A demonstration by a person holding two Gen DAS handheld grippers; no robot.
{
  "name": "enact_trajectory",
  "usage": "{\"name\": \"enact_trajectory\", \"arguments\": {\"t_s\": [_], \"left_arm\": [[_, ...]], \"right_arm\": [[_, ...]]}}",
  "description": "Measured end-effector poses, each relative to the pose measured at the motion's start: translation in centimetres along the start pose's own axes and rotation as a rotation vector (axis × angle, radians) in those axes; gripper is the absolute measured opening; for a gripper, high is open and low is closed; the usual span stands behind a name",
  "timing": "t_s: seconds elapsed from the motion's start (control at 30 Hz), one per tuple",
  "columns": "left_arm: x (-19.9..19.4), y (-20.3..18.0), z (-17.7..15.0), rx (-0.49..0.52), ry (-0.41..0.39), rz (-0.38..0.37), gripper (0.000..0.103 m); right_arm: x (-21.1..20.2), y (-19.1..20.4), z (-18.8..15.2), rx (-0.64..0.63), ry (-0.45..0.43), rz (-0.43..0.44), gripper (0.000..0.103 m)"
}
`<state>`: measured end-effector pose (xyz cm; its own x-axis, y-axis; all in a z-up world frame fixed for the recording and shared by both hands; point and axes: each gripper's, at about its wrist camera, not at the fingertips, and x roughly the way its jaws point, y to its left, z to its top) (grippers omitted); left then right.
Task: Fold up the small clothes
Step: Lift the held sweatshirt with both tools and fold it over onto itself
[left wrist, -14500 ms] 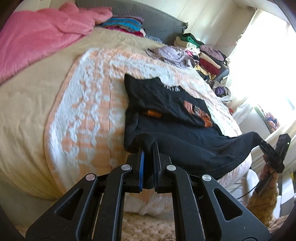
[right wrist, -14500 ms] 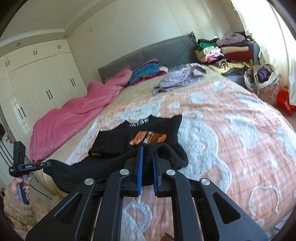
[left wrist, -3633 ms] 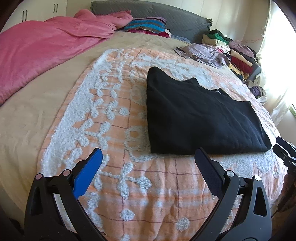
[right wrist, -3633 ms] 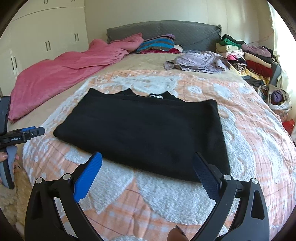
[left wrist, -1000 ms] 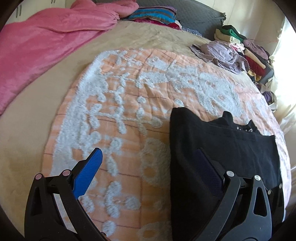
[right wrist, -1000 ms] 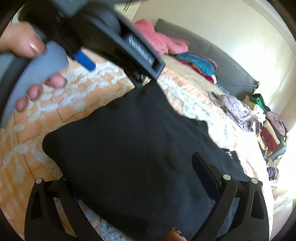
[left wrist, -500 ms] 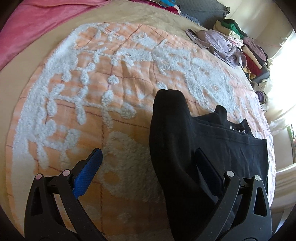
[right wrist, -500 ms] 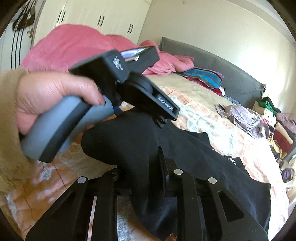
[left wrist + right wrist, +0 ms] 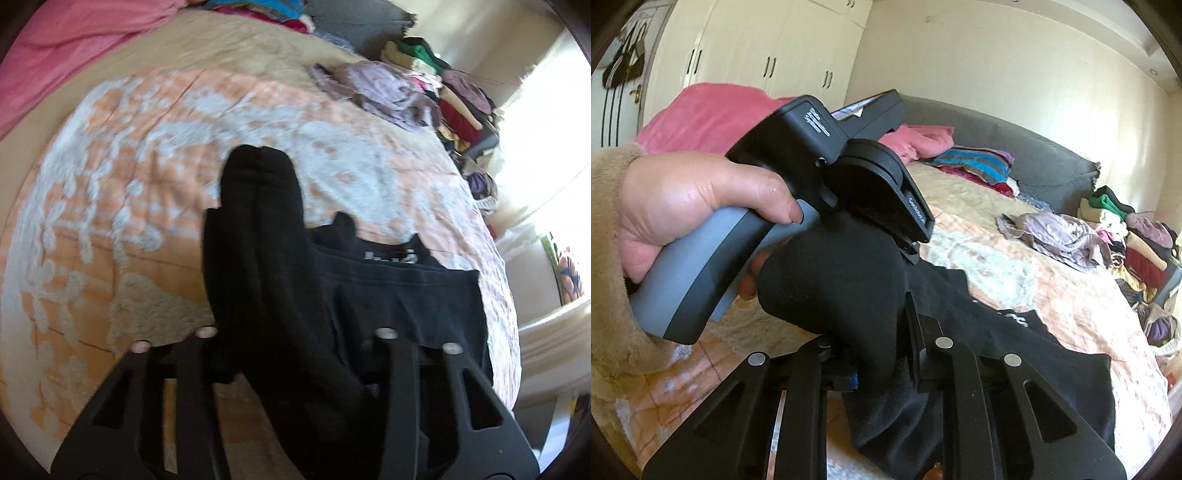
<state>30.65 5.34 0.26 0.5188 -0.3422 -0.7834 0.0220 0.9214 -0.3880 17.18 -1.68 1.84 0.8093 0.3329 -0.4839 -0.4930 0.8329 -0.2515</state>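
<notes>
Mid-fold: my right gripper (image 9: 882, 354) jaws are clamped on the black T-shirt's (image 9: 399, 295) lifted left end, my left gripper (image 9: 295, 354) jaws closing on it too, rest lying on the bed (image 9: 155, 155); next, I'd carry it across.

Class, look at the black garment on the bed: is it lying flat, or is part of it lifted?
Partly lifted. One edge of the black garment bunches up off the bedspread between the right tongs; the rest lies flat.
</notes>
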Motion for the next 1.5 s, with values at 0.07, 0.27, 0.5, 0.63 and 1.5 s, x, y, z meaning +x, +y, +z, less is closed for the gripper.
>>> {"name": "enact_trajectory", "arguments": {"t_s": [0.07,0.27,0.5,0.63,1.5], "left_arm": [[-0.4,-1.4,0.1,0.034,-0.018,0.009,0.020],[-1.7,-5.1,0.0,0.102,-0.060,0.024,0.016],[-2.6,-8.4,-0.3,0.140,-0.092,0.016,0.016],[-2.8,-10.3,-0.7,0.159,-0.103,0.009,0.016],[-0.5,-17.2,-2.9,0.210,-0.089,-0.016,0.016]], "right_arm": [[-0.7,-0.5,-0.1,0.015,-0.013,-0.010,0.017],[-2.7,-2.5,-0.5,0.062,-0.055,-0.039,0.017],[-4.9,-4.4,-1.2,0.114,-0.091,-0.075,0.016],[-6.3,-5.8,-1.8,0.148,-0.105,-0.096,0.016],[-9.1,-10.3,-5.8,0.278,-0.092,-0.166,0.016]]}}
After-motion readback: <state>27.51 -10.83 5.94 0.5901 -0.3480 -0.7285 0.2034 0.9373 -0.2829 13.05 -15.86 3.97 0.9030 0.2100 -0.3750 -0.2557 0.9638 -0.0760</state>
